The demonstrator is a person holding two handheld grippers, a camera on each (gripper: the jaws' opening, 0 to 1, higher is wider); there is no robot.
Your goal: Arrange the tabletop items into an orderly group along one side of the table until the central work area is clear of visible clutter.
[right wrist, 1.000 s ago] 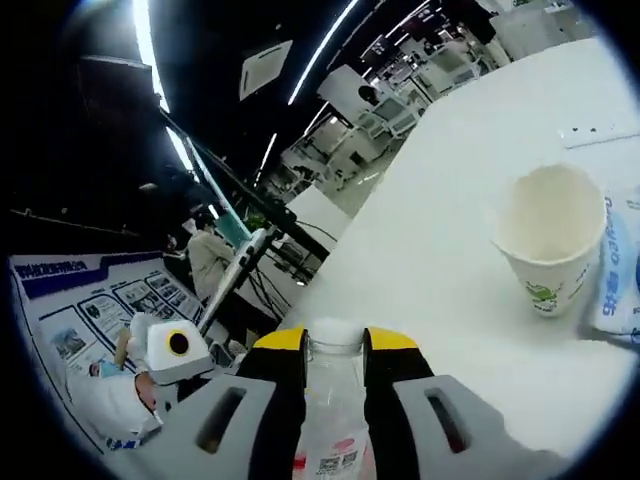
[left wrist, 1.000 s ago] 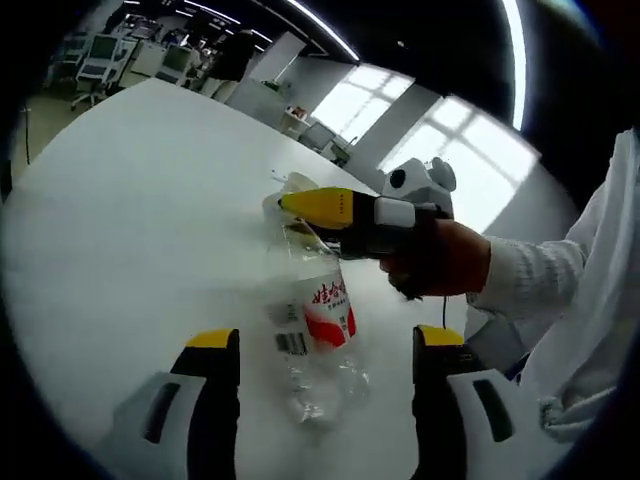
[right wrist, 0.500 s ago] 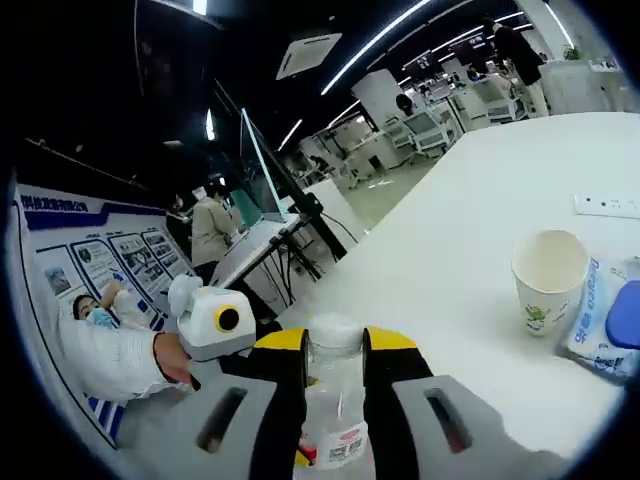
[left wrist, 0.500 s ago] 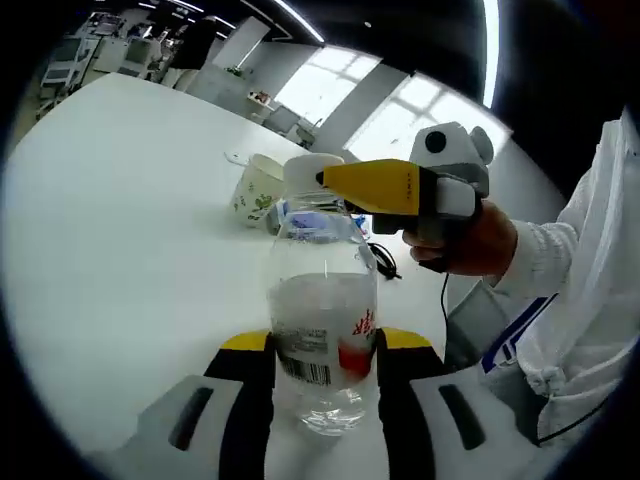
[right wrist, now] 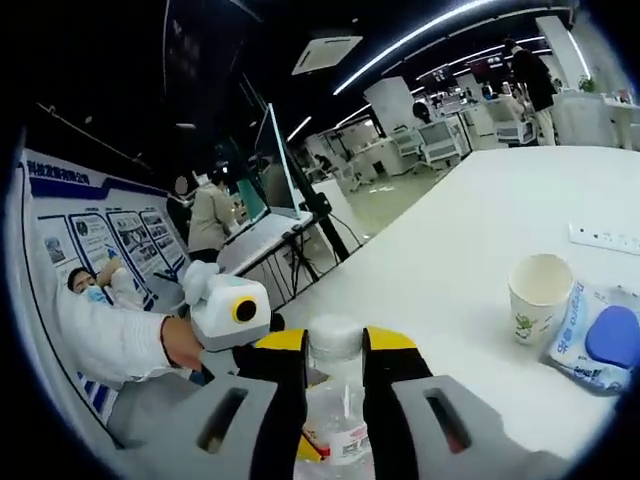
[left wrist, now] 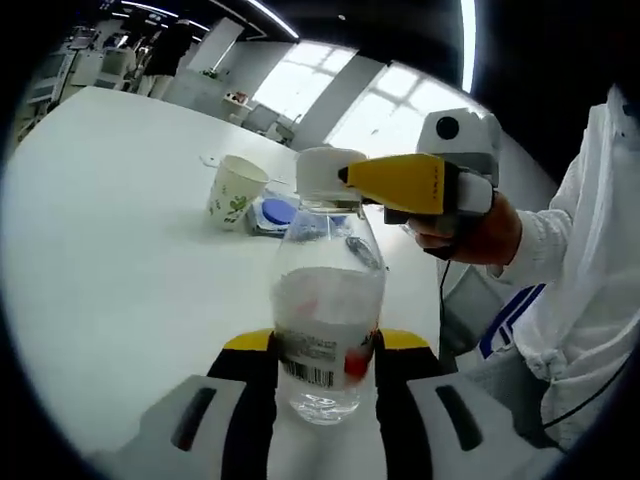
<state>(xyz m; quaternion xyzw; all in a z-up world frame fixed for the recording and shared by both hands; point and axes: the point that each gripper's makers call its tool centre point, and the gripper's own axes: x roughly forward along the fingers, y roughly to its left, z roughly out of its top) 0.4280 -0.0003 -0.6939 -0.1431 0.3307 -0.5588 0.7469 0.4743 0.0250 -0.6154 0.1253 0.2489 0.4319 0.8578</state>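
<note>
Between my left fingers (left wrist: 324,345) I am gripping the body of a clear water bottle (left wrist: 325,310), standing upright over the white surface (left wrist: 120,230). My right fingers (right wrist: 334,345) are clamping its white cap (left wrist: 322,172); its base is hidden, so contact is probably uncertain. Farther back, a paper cup (right wrist: 538,298) is standing beside a wipes pack (right wrist: 598,345), partly cut off.

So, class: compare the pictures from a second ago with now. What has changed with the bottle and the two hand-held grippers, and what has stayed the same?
The bottle, lying tilted a second ago with the left hand-held gripper open around it, now stands upright with that gripper shut on its body. The right hand-held gripper stayed clamped at its cap throughout. The paper cup and blue packet stayed side by side on the table.
</note>
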